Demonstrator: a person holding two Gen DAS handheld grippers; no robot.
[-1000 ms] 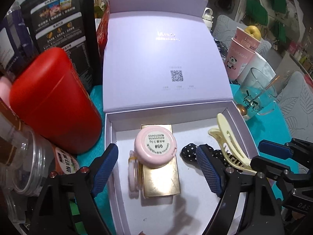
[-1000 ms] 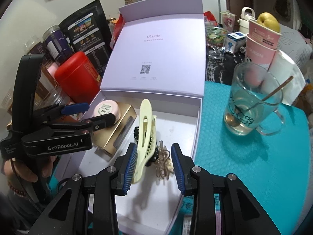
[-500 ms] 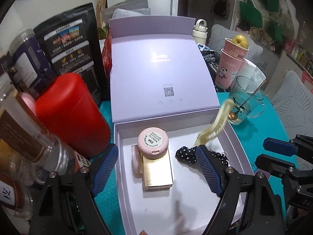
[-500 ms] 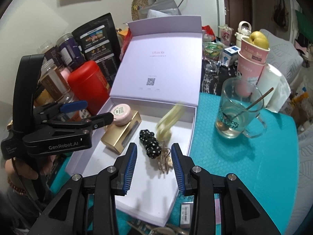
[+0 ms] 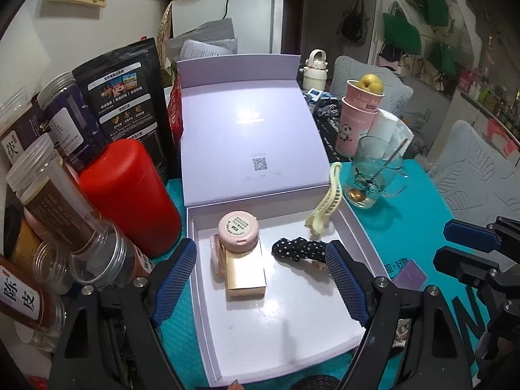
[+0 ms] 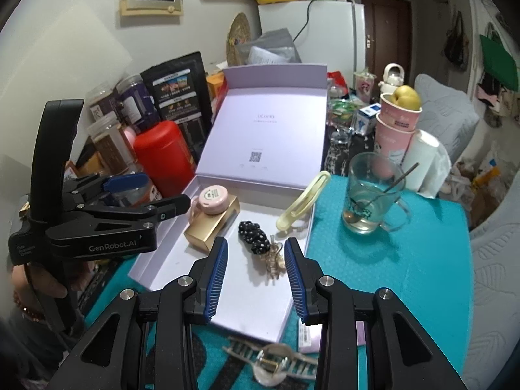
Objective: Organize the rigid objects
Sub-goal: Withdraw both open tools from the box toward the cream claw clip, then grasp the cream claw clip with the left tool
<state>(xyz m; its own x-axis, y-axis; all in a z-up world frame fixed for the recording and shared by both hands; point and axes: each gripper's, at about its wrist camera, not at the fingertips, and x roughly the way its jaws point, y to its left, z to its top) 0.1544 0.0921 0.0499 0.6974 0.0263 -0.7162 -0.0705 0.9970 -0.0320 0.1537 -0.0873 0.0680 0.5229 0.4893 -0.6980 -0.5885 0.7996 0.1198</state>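
While both grippers hang back from the open lavender box (image 5: 208, 295), its contents read as follows.

Left gripper (image 5: 261, 279) — jaws wide apart, holding nothing. Between them and a little beyond lies a gold carton (image 5: 245, 271) with a pink round compact (image 5: 238, 230) resting on its far end; a second pale disc leans against the carton on the side of the left jaw. Just inside the right jaw sits a black polka-dot hair tie (image 5: 297, 248).

Right gripper (image 6: 255, 271) — jaws apart, empty. Just ahead of the tips, between them, lies a small brownish hair claw (image 6: 274, 261), touching the hair tie (image 6: 255, 236) beyond it. The carton (image 6: 211, 224) is beyond the left jaw.

Yellow hair clip (image 6: 304, 203) — ahead of the right jaw, tilted, propped across the box's side wall (image 6: 310, 224) with one end inside (whether it is settled there cannot be told). A glass mug with a spoon (image 6: 372, 200) stands well beyond that jaw, on the teal mat.

Handling note, as a judgement: the clip seems the piece in hand, not yet lying flat. Approach it from above, jaws across its narrow width near the middle, close gently — smooth curved plastic may squirt out — then lay it on bare floor beside the hair tie, clear of the mug.
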